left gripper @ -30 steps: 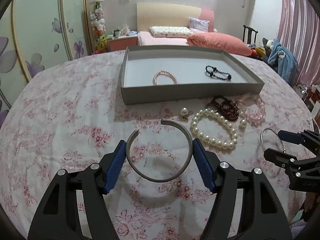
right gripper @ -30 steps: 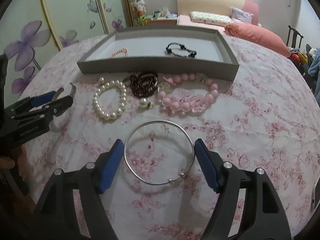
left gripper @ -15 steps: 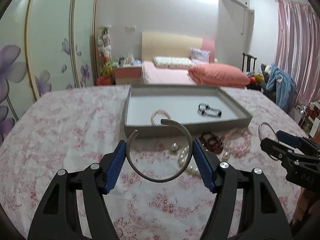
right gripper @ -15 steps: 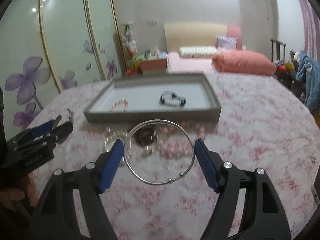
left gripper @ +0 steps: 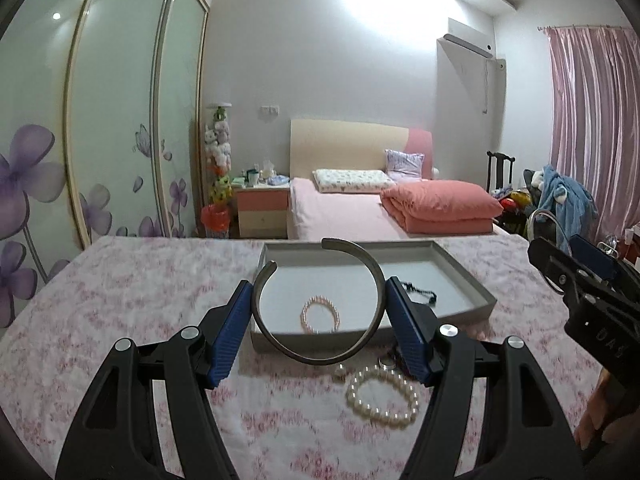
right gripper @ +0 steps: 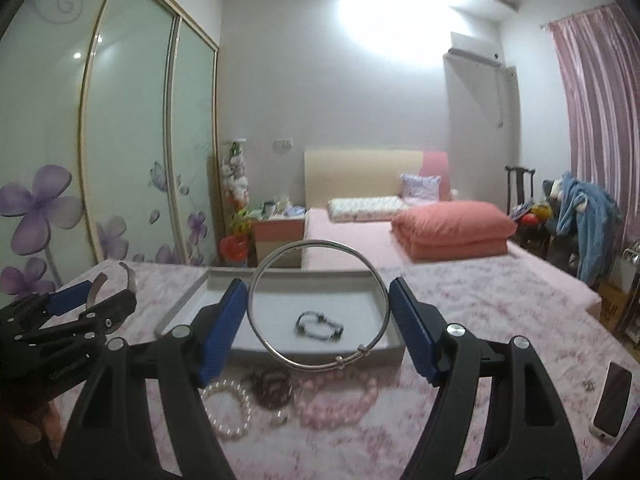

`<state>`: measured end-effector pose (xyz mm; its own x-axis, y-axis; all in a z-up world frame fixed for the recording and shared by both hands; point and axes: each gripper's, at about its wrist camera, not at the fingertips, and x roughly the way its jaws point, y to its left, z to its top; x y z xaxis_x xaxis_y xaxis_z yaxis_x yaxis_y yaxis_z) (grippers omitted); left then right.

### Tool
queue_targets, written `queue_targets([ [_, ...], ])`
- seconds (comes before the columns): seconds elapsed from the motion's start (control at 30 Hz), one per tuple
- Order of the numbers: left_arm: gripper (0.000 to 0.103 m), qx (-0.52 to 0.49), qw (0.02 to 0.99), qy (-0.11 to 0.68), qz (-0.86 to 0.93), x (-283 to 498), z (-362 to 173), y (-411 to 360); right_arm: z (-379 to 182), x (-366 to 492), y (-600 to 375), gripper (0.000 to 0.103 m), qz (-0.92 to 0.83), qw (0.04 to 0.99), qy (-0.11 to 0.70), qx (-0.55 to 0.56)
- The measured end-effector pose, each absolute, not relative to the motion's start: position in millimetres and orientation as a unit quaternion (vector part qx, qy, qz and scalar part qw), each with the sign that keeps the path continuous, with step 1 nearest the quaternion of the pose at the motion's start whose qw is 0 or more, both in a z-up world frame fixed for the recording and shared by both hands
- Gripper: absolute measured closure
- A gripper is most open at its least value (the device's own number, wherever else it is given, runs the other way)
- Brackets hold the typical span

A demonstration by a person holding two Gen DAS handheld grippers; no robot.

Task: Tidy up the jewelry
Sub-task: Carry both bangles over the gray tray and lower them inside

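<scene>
While both of my tools hang above the worktop (left gripper: 120, 280), spread with a pink floral cloth, the stock reads as follows; grey tray (left gripper: 472, 284), shallow and open, lying on the cloth beyond the tools; left tool (left gripper: 319, 320), clenched on the open cuff bangle (left gripper: 376, 280), a broad grey band with its gap turned up and to the left, held clear of the cloth in front of the tray; right tool (right gripper: 319, 322), clenched on the thin silver bangle (right gripper: 256, 284), a full ring with two small sliding beads low on its right, likewise held clear; white pearl bracelet (left gripper: 382, 396), on the cloth just before the tray; pink bead strand (right gripper: 340, 398) and dark bead bracelet (right gripper: 270, 390), beside the pearls; small pink bracelet (left gripper: 320, 314) and black bracelet (right gripper: 319, 325), both inside the tray, apart from each other.
</scene>
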<state>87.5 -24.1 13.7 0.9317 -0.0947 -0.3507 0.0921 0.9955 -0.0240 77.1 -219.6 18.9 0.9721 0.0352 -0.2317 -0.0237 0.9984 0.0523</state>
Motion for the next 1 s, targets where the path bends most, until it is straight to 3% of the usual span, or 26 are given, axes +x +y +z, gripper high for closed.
queue_targets([
  [0.4,0.036,0.002,0.987,0.158,-0.042,114.8,19.8,-33.2,27.0,109.8,-215.8,0.032,-0.010,0.997,0.070,0.025],
  [1.0,0.036,0.002,0.985,0.171,-0.026,165.5,9.2,-41.9,11.4,181.7,-221.5,0.032,-0.022,0.994,0.099,0.040],
])
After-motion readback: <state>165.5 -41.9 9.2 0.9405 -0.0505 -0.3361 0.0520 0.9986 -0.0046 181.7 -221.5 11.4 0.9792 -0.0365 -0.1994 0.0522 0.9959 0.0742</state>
